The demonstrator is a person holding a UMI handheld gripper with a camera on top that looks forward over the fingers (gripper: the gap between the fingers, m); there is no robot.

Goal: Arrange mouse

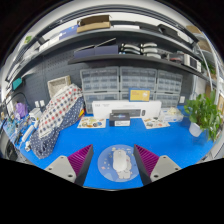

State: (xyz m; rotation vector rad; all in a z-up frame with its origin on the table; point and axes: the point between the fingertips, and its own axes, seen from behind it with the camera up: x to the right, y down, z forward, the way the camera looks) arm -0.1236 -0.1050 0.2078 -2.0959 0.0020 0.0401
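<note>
The mouse [118, 161] sits at the bottom centre of the frame, a pale rounded shape lying on the blue table [170, 140], right between the two fingers of the gripper [115, 163]. The fingers are apart — a purple pad [81, 160] shows at lower left and another at lower right, each with a sliver of blue between it and the mouse, so the mouse appears to rest on the table and is not yet clamped. To do this step well, I would judge that the fingers should close evenly on the mouse's two long sides, low on the body where it is widest, so the smooth curved shell does not squirt forward; closing slowly and keeping the gripper level should help, then lifting only once both pads bear on it. Beyond the fingers, in the middle of the frame, small trays [92, 122] and boxes line the back of the table below a wall of drawer units [130, 82], with shelves [110, 40] above; a patterned cloth [57, 115] drapes at the left and a green plant [205, 115] stands at the right. A yellowish label [139, 95] shows on the drawers — no writing or brand can be read anywhere.
</note>
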